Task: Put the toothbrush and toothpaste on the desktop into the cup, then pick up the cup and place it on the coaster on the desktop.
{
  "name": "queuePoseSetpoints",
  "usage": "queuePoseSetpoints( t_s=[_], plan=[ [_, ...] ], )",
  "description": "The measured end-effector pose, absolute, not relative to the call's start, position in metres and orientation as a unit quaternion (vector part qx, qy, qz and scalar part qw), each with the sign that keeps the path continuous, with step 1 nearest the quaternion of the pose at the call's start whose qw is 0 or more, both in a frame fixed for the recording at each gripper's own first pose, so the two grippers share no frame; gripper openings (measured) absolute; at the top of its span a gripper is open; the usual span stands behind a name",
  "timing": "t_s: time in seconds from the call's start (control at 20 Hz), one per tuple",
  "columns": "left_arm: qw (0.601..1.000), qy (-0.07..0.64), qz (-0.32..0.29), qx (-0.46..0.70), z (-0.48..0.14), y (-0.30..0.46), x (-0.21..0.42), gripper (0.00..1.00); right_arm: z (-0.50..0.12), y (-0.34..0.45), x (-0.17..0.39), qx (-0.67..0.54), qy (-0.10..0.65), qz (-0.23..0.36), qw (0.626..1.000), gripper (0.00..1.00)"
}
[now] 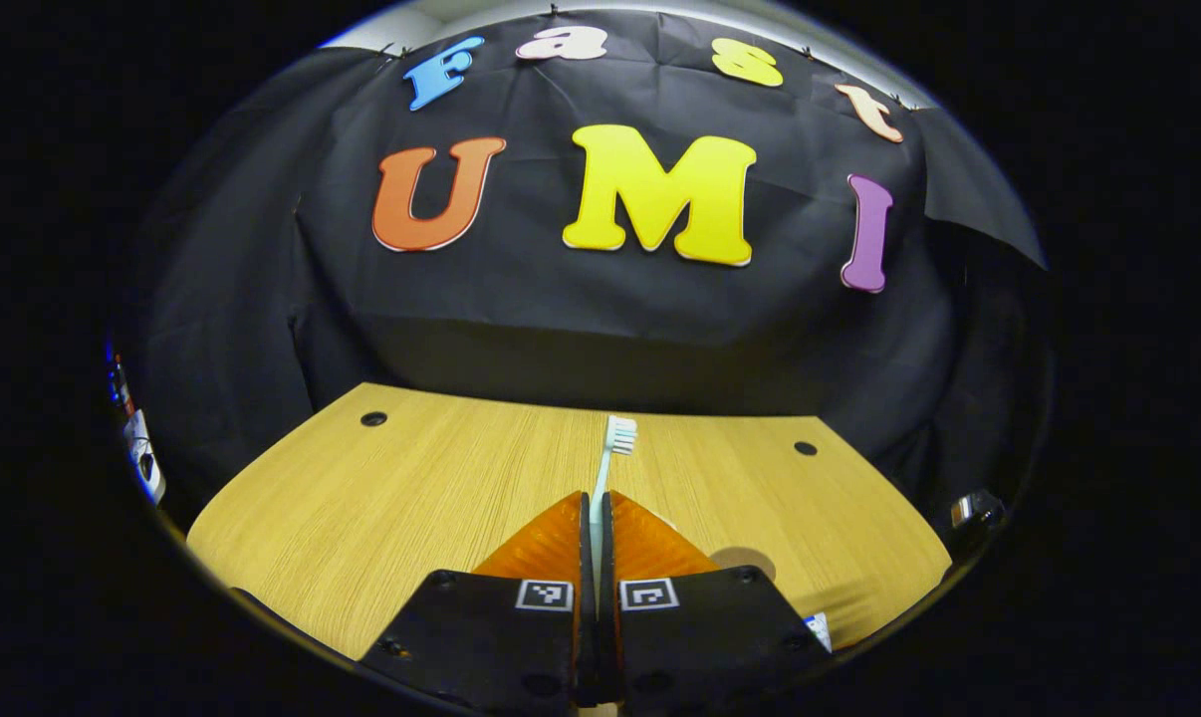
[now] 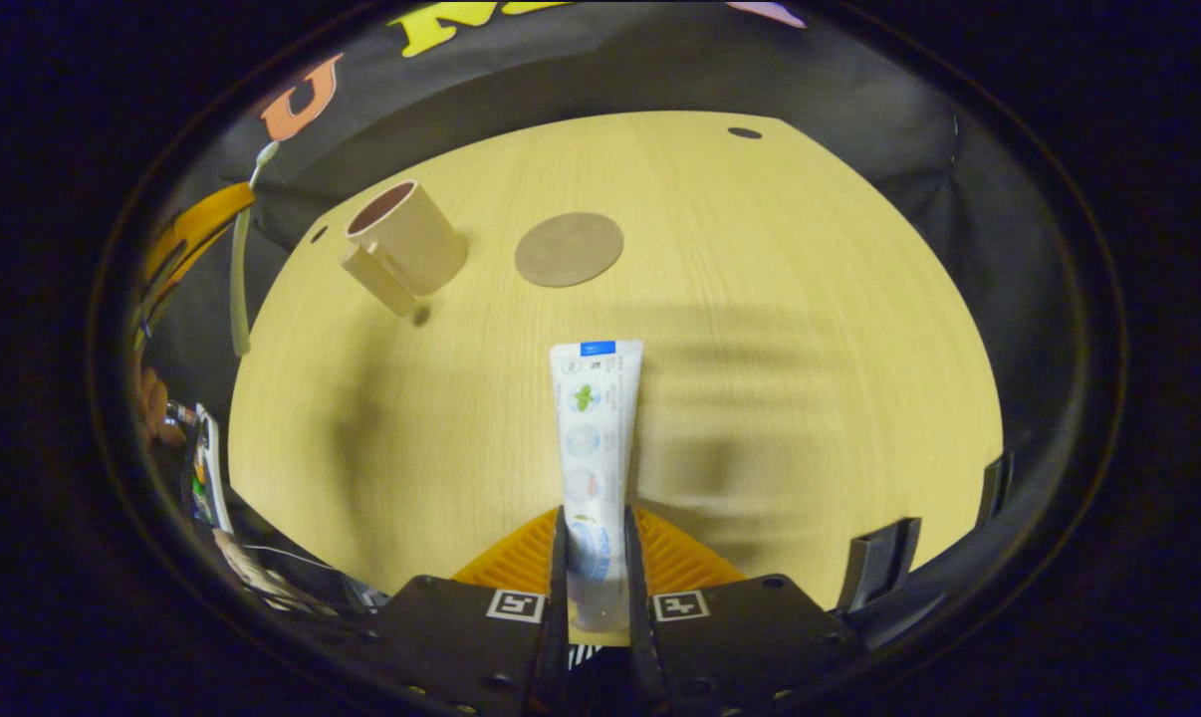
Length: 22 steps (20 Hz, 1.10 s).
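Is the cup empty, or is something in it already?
Seems empty: nothing sticks out of the beige handled cup. The white toothbrush and white toothpaste tube are each clamped in a gripper.

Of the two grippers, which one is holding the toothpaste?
The right gripper: its fingers clamp the toothpaste tube, flat end pointing forward. The left gripper grips the toothbrush instead.

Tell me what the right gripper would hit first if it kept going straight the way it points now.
Probably bare desktop. The right gripper, shut on the toothpaste, aims between coaster and far edge; depth is unclear.
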<state>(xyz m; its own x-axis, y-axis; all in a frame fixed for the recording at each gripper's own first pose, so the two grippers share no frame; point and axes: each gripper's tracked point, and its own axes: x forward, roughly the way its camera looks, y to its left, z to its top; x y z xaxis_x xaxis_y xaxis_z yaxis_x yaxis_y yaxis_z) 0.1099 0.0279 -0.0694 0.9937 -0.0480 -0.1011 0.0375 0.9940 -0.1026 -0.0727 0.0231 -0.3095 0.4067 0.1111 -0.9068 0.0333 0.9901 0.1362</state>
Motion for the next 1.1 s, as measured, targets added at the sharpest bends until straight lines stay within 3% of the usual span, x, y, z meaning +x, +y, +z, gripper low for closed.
queuePoseSetpoints(
  t_s=[0.3,0.75,1.1],
  plan=[
    [0.997,-0.033,-0.037,-0.057,-0.037,0.013,0.166,0.03,-0.299,-0.006,-0.098,0.083,0.538,-0.005,0.839,0.25],
    [0.996,-0.026,-0.056,-0.072,-0.061,-0.001,0.212,0.05,-0.297,-0.002,-0.097,0.081,0.537,-0.043,0.838,0.25],
    [0.994,-0.001,-0.061,-0.088,-0.083,-0.003,0.212,0.09,-0.304,-0.002,-0.097,0.070,0.541,-0.032,0.837,0.25]
  ],
)
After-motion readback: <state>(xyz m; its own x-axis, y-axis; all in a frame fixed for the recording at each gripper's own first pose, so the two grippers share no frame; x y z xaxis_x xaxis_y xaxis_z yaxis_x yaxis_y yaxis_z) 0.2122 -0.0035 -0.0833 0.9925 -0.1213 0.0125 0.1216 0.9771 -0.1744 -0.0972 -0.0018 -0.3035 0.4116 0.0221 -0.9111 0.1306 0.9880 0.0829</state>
